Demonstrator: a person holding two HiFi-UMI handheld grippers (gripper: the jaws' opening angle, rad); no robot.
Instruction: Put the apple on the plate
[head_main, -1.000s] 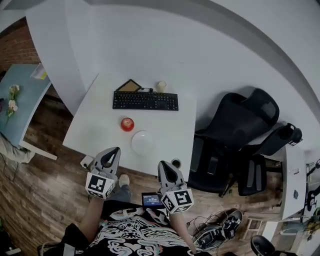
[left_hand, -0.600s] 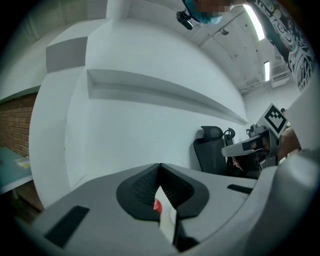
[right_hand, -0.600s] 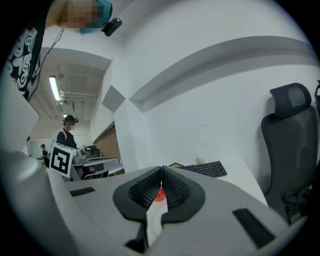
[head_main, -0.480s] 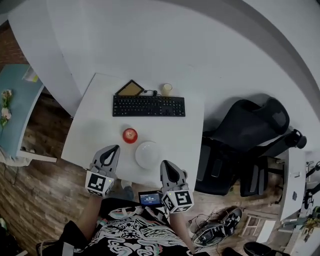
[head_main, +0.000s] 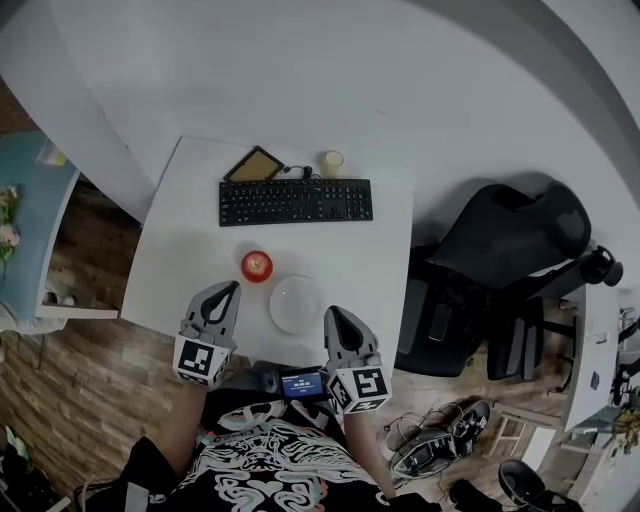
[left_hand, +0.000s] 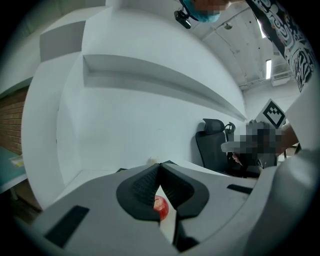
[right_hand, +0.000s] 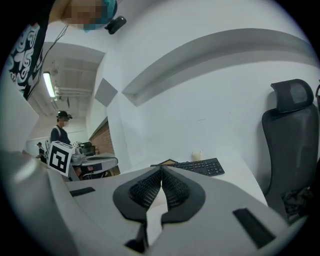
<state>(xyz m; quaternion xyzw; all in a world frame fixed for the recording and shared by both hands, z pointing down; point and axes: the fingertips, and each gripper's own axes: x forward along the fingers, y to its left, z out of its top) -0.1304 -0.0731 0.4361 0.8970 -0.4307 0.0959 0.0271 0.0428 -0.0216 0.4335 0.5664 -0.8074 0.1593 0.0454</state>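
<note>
- In the head view, the red apple (head_main: 256, 265) sits on the white bench (head_main: 180, 240). It is just beside the white plate (head_main: 297, 304), on the plate's left, not on it.
- A black keyboard (head_main: 295, 201) lies behind them, with a small pale cup (head_main: 331, 163) at its far edge.
- The left tongs (head_main: 228, 290) and the right tongs (head_main: 335, 314) hang at the near edge of the bench, apart from the apple and the plate.
- The left gripper view shows its tongs clenched tight with nothing in them. The apple peeks out under the tips, further off.
- The right gripper view shows its tongs clenched and empty too. It sees the keyboard, the cup and a black chair (right_hand: 292, 140), but not the apple.
- Only the head view shows the plate plainly.
</note>
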